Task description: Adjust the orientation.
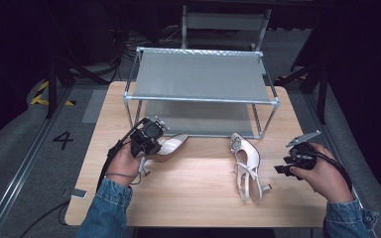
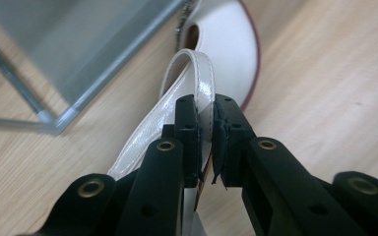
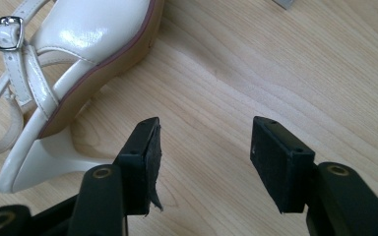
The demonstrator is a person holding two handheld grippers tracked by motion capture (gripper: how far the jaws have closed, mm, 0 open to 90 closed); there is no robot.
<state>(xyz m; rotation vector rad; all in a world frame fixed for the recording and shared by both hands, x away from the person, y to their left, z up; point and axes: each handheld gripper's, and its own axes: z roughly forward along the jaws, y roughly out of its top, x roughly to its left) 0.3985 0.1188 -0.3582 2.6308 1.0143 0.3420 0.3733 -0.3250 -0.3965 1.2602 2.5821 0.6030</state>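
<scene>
Near the two-tier grey metal shoe rack (image 1: 201, 79), the left gripper (image 2: 205, 123) pinches the glossy strap of a white patent heeled shoe (image 2: 221, 44), a clamp seen from its own camera. From above, the left hand (image 1: 124, 161) angles rackward; the right gripper (image 3: 204, 152) hovers unclenched beside the second white slingback shoe (image 1: 245, 163) lying on the pale wooden table (image 1: 193, 193).
</scene>
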